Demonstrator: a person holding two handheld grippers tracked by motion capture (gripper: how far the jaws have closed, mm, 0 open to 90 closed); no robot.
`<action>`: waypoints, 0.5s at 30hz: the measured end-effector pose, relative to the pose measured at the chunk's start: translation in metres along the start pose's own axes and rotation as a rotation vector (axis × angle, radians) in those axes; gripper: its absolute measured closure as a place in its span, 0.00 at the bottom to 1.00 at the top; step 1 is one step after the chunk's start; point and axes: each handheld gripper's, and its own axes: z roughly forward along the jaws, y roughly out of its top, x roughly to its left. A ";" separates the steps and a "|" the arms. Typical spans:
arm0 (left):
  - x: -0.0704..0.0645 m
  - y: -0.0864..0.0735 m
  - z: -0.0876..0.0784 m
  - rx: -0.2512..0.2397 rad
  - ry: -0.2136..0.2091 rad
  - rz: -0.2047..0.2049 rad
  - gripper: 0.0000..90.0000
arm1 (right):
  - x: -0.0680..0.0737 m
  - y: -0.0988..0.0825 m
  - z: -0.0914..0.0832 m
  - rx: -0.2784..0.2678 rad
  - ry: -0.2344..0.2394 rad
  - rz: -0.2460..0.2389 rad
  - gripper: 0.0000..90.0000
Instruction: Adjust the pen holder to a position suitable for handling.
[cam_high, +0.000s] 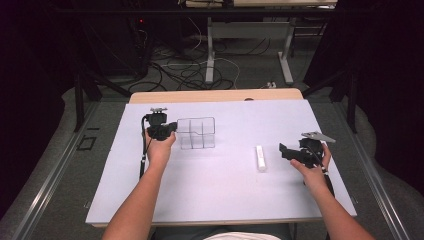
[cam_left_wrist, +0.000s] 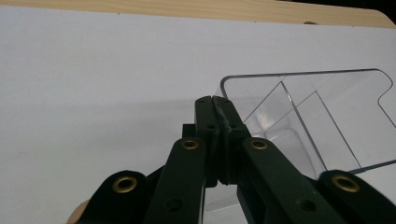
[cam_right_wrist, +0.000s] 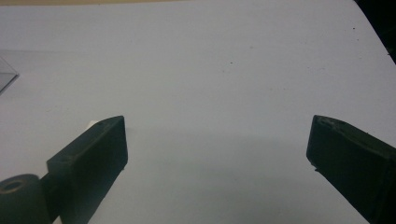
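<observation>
Clear plastic organizer (cam_high: 196, 133), 3 compartments visible, upright on table's left half; small white bar (cam_high: 260, 158) lying flat, well apart at right.

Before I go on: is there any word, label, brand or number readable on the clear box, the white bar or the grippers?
None can be read.
Clear divided box: plain clear plastic, no label or print.
White bar: no marking to be made out; too small in the high view to be sure.
Left gripper and right gripper: plain black fingers, no text.

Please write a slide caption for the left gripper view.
Shut left gripper beside the clear organizer on the white table.
</observation>
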 end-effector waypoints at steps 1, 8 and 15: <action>-0.001 0.000 0.001 0.004 -0.008 0.005 1.00 | 0.000 0.000 0.000 0.000 0.000 0.000 0.05; -0.013 -0.001 0.005 -0.006 -0.017 0.006 1.00 | 0.000 -0.001 0.001 0.003 0.002 -0.002 0.05; -0.017 0.000 0.009 -0.013 -0.034 0.010 1.00 | 0.000 -0.001 0.002 0.005 0.003 -0.009 0.05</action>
